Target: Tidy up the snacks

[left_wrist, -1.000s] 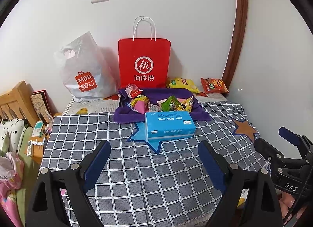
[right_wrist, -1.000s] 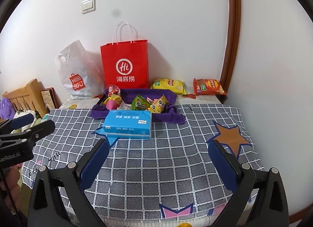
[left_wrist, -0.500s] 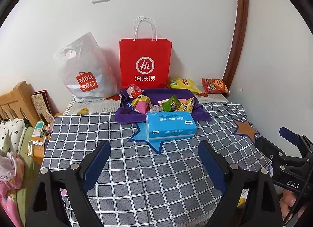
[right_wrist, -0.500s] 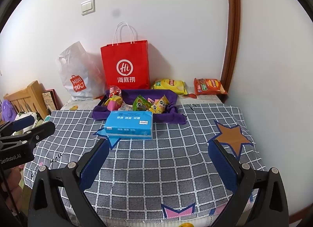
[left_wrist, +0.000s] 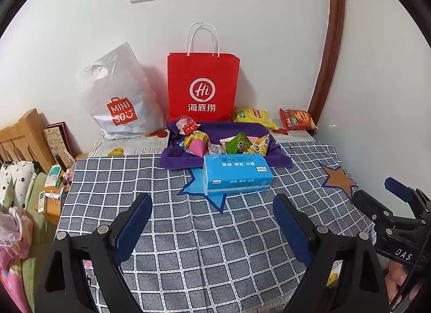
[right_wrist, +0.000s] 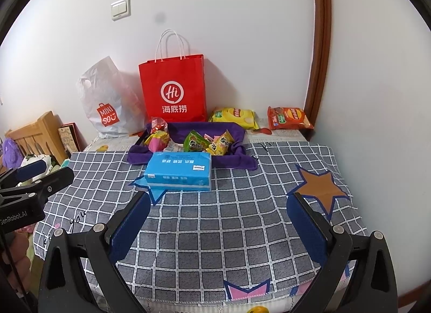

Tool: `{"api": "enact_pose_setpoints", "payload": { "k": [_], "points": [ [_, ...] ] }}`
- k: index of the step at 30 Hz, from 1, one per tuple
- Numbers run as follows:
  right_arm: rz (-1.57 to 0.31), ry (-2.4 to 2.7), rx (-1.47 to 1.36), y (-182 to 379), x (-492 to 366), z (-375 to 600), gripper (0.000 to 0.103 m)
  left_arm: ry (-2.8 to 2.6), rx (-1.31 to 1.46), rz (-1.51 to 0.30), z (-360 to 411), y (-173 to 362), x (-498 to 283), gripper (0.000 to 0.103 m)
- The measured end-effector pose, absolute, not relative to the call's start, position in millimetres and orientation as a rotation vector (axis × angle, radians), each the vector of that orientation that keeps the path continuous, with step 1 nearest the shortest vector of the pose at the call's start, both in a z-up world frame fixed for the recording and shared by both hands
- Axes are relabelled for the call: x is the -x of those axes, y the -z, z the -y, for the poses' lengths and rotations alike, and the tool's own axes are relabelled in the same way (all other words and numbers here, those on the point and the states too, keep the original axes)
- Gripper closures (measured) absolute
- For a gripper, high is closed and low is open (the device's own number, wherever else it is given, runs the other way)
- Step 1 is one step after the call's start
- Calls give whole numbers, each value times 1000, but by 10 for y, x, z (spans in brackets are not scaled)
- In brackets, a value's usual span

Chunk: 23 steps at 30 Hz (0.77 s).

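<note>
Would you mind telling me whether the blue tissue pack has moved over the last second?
No. The blue tissue pack lies on the same blue star of the tablecloth, just before the purple cloth.

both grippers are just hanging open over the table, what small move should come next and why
Probably ease the right gripper forward toward the yellow chip bag: it and the red chip bag lie outside the purple cloth tray, and both grippers are empty.
</note>
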State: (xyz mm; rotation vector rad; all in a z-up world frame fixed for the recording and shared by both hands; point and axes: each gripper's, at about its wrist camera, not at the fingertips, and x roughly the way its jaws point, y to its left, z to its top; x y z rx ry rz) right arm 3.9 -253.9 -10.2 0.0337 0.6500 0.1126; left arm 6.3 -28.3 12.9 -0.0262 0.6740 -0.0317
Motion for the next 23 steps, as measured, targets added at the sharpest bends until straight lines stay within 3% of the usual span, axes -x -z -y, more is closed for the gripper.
{"api": "enact_pose_setpoints", "payload": {
  "k": [23],
  "points": [
    [-656,-109,-38,128,-52,2548,3,32,29,-669,288,-98,-71,9]
  ]
}}
